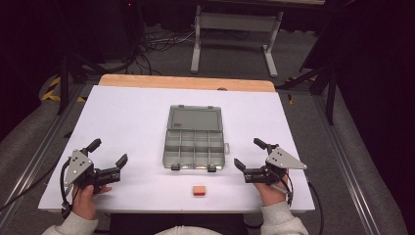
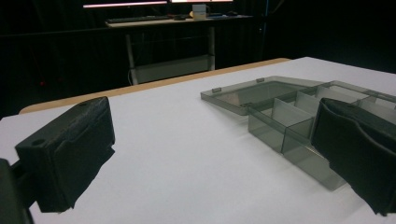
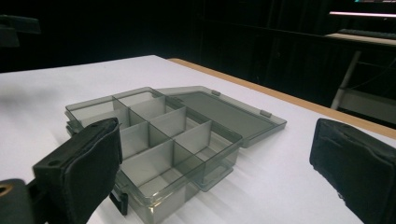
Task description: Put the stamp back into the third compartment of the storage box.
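Smoky-grey plastic organiser box (image 1: 195, 143) lies mid-worktop (image 1: 127, 117), lid (image 1: 195, 119) folded flat behind it, its compartments bare. Left tongs (image 1: 108, 151) and right tongs (image 1: 248, 153) flank it, both wide apart and holding nothing. Nearer the person sits an orange block (image 1: 198, 191).

bg: white table (image 1: 127, 122) | metal stand (image 1: 235, 29) behind | cables (image 1: 151, 44) on floor

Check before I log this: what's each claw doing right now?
Left claw: open, holding nothing.
Right claw: open, holding nothing.
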The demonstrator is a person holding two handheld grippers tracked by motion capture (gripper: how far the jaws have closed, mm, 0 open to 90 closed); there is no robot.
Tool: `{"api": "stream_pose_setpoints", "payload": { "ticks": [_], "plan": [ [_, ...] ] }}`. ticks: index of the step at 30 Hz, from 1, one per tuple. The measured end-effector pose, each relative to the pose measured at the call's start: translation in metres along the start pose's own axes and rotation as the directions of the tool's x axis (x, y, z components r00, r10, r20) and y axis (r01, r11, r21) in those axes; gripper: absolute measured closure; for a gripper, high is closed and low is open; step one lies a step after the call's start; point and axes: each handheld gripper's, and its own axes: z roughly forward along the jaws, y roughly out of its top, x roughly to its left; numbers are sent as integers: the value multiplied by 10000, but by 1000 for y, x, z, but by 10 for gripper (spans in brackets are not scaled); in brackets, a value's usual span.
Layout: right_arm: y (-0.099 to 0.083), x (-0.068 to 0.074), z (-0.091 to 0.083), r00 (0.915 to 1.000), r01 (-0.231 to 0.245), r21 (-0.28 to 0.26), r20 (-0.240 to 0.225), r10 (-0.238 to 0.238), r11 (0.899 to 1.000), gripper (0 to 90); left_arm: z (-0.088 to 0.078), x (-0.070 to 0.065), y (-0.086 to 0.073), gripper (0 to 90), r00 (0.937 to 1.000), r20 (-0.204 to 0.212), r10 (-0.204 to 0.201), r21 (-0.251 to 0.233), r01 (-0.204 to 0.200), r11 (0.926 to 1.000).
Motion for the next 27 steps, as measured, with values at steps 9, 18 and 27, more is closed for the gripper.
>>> {"api": "stream_pose_setpoints", "payload": {
  "ticks": [9, 18, 27],
  "plan": [
    [-2, 1, 0, 9992, -197, -201, -358, 190, 9996, 37, 0, -2, -2, 7, 10000, 9, 35, 33, -35, 10000],
    [-1, 1, -1, 9992, -272, -137, -310, 267, 9995, 41, 0, -3, -1, 7, 10000, 29, 34, -8, -33, 10000],
    [6, 5, 3, 9983, -167, 295, -552, 183, 9994, 66, -1, -2, -1, 6, 10000, 44, 5, 30, -5, 10000]
  ]
}}
